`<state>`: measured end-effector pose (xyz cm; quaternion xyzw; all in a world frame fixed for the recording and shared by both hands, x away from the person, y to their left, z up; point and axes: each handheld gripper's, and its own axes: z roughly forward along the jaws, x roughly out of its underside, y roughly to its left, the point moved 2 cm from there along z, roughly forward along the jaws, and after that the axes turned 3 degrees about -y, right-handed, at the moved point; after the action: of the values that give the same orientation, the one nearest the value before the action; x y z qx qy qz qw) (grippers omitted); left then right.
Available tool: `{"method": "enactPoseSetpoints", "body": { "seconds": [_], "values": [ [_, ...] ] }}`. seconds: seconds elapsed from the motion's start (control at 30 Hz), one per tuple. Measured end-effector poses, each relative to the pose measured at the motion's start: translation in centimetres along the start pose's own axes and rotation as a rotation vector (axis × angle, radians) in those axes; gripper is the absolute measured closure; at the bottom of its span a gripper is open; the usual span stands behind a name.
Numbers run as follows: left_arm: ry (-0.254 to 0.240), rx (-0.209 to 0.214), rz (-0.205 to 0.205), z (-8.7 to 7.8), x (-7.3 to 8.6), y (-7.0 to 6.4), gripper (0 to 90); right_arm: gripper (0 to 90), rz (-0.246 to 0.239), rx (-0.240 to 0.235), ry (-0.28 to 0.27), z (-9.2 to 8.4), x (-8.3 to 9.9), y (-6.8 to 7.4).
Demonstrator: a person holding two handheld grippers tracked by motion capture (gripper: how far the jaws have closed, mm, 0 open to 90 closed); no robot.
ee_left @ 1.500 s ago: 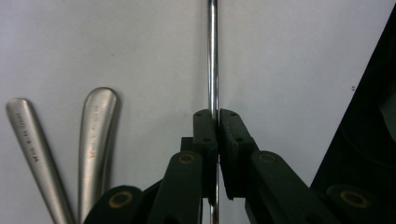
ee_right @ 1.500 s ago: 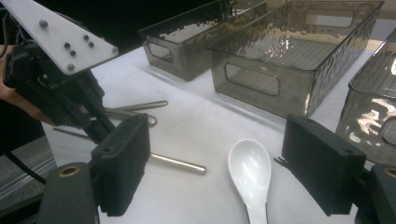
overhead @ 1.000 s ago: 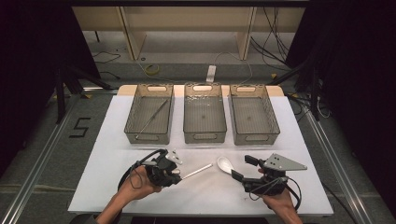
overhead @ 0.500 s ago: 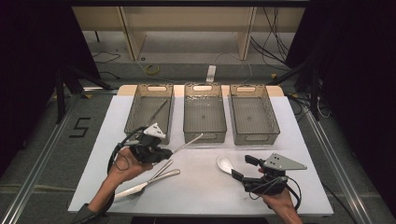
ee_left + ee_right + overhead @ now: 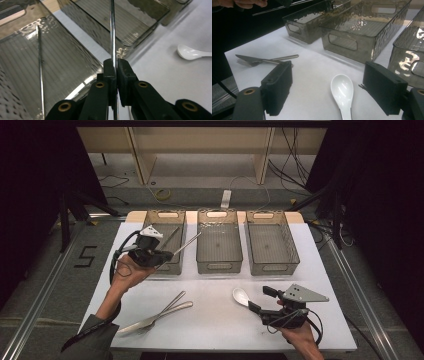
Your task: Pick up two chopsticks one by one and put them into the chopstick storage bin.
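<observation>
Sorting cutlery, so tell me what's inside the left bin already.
One thin metal chopstick lies along the left bin's floor. The left tool holds a second chopstick above the bin's rim; hand and tool cover its near part in the high view.

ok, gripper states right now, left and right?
Left gripper: shut on a metal chopstick, above the left bin.
Right gripper: open, white spoon lying between its jaws.

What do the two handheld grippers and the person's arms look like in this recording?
Both the left gripper and the right gripper are black, with blocky ribbed jaw pads, brass-coloured pivot pins, a grey three-cornered plate on top and a black trailing cable. The left forearm ends in a dark grey sleeve.
</observation>
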<state>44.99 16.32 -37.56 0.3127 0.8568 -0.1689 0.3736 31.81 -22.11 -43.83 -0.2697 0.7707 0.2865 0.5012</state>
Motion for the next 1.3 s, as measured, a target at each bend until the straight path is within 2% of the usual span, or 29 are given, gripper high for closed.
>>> {"method": "enactPoseSetpoints", "body": {
  "seconds": [0.27, 0.5, 0.77, 0.9, 1.03, 1.3],
  "values": [
    [-0.007, -0.065, -0.036, 0.5, -1.2, 2.7, 85.5, 24.6, 0.002, 0.001, -0.001, 0.0, 0.0, 0.0],
    [-0.012, -0.092, -0.074, 1.0, -2.1, 4.6, 85.5, 24.6, 0.002, -0.001, -0.001, 0.0, 0.0, 0.0],
    [-0.006, -0.13, -0.088, 2.1, -2.8, 5.9, 85.5, 24.6, 0.004, -0.002, -0.002, -0.1, 0.0, 0.0],
    [0.003, -0.135, -0.095, 2.8, -3.1, 6.6, 85.5, 24.6, 0.003, -0.003, -0.004, -0.1, 0.0, 0.0],
    [0.012, -0.141, -0.111, 3.6, -3.2, 7.2, 85.5, 24.6, 0.004, -0.005, -0.004, 0.0, 0.0, -0.1],
    [-0.003, -0.16, -0.149, 4.6, -3.0, 8.4, 85.4, 24.6, 0.006, -0.008, -0.003, 0.0, 0.0, -0.1]
  ]
}}
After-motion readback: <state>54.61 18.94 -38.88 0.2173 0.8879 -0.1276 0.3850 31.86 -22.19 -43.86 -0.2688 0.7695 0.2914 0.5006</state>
